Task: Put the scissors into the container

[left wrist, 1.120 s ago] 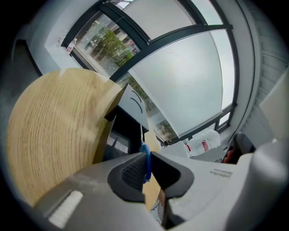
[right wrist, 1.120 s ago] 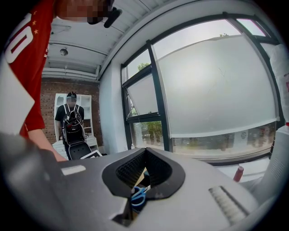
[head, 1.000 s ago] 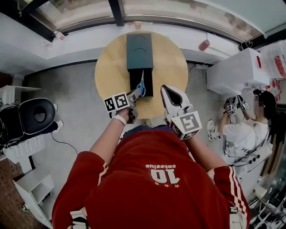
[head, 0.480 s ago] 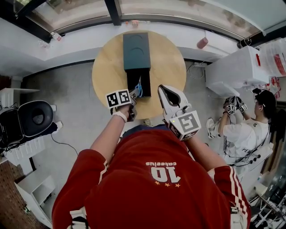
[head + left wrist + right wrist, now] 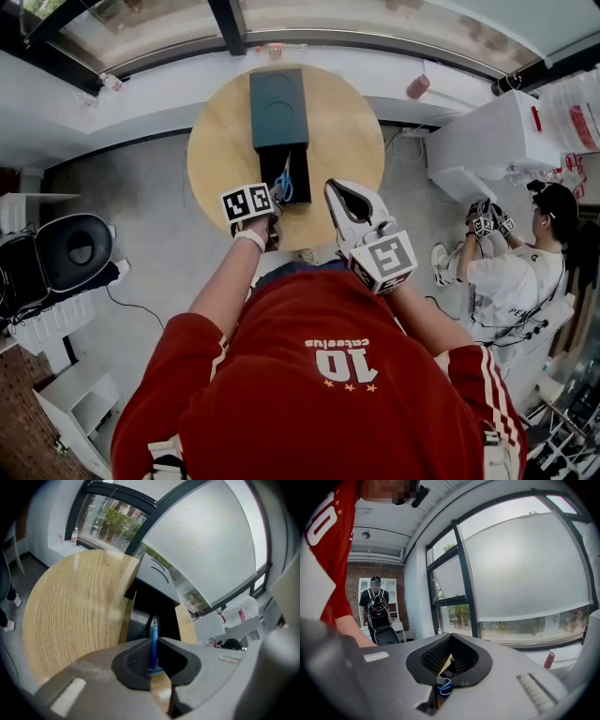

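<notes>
Left tongs [image 5: 274, 202] are clamped narrow on the scissors [image 5: 282, 187], pinching the blue handle edge-on. In the left gripper view the scissors [image 5: 153, 632] stand thin as a line between the tongs [image 5: 153, 642], metal tip leading. That grip looks deliberate to me: held on edge and pointing ahead, the blades can slide straight into a slim opening.

Right tongs [image 5: 330, 185] hover just at 3 o'clock of the left pair, tips together and nothing between them. They are tilted up, so the right gripper view looks over the tongs [image 5: 452, 637] at the window, with only a glimpse of the blue handle loops [image 5: 444, 686] below. I'd call that a waiting hand, kept out of the way.

Moving on to 12 o'clock, the container [image 5: 278, 105] lies lengthways on the round tabletop [image 5: 220, 150]. Its far half is closed and its near half is a black open well. The scissors hang right over the near end of that well, tip aimed into it. Whether the tip touches the floor of the container [image 5: 159, 573] I cannot tell. The box's open mouth faces the person, which suits a straight push.

I'd judge the job nearly done: lower and release, minding the rim. Bare tabletop [image 5: 70, 606] spreads to 9 o'clock.
</notes>
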